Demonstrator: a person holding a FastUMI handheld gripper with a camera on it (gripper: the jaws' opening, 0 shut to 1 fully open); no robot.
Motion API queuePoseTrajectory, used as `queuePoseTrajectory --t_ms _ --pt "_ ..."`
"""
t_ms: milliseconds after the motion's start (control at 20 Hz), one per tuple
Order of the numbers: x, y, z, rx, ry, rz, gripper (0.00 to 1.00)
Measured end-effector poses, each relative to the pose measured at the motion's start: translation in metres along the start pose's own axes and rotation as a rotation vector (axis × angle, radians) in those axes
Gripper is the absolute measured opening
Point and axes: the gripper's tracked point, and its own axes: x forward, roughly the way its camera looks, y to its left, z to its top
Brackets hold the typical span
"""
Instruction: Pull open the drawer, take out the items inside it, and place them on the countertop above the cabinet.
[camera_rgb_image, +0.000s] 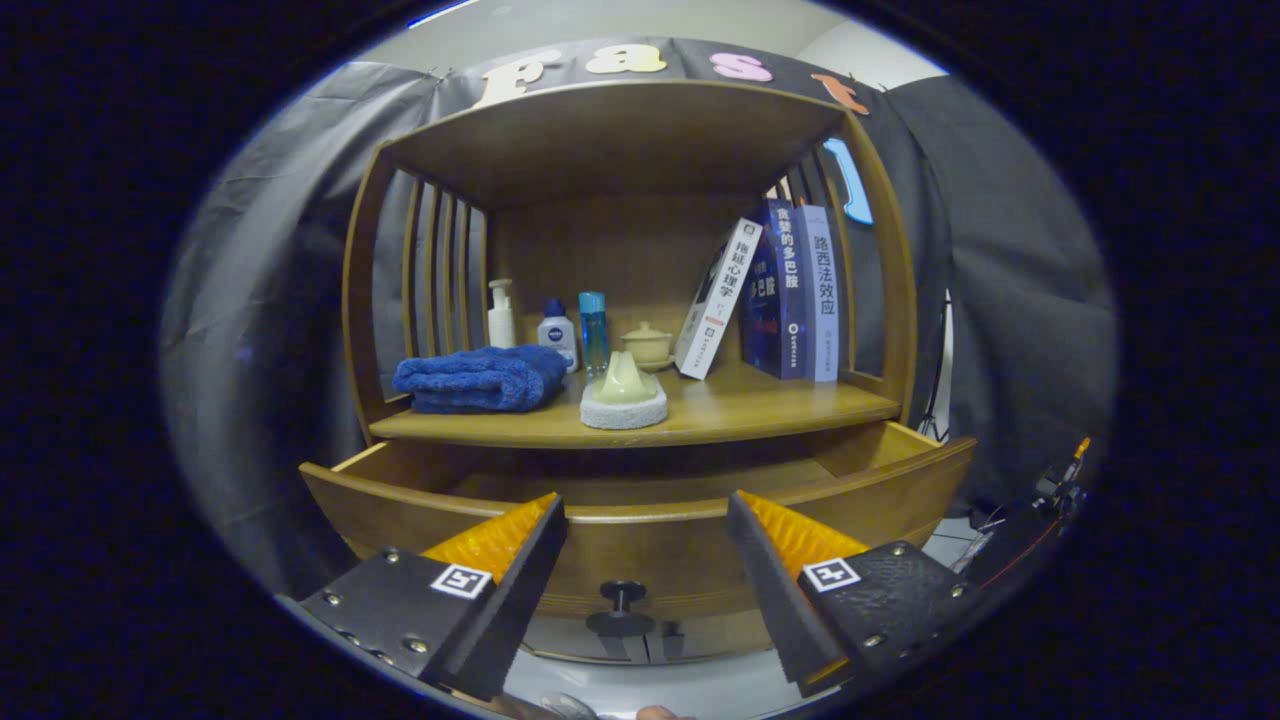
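Right, the tongs (645, 560) are spread wide with nothing between them, their fingers (500, 570) framing the front of the drawer (640, 545) without touching it. That drawer stands pulled out from the wooden cabinet (360, 300) — its front panel bows across just ahead of the fingertips, and the dark round knob (622, 600) sits low on that panel, squarely in the gap between the two fingers. Over the drawer's front edge you can see a strip of its wooden inside, but whether anything lies in there I cannot tell; the panel hides most of it.

Up above, the table (760, 405) over the drawer carries quite a spread. On the left, a folded blue towel (480, 380). Just beside it, toward the middle and near the front edge, a pale cream piece on a white round base (624, 395). Behind those, against the back wall, a white pump bottle (501, 315), a small white bottle with a blue cap (557, 335), a slim blue bottle (593, 330) and a little cream lidded pot (647, 343) — all upright, standing in a row. Over on the right, three books (790, 290): two dark and pale ones upright against the slatted side, a white one leaning tilted against them.
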Motion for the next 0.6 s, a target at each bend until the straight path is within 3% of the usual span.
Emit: queuePoseTrajectory --t_ms 600 --pt "0.07 0.004 0.005 -0.015 0.0 -0.011 0.98"
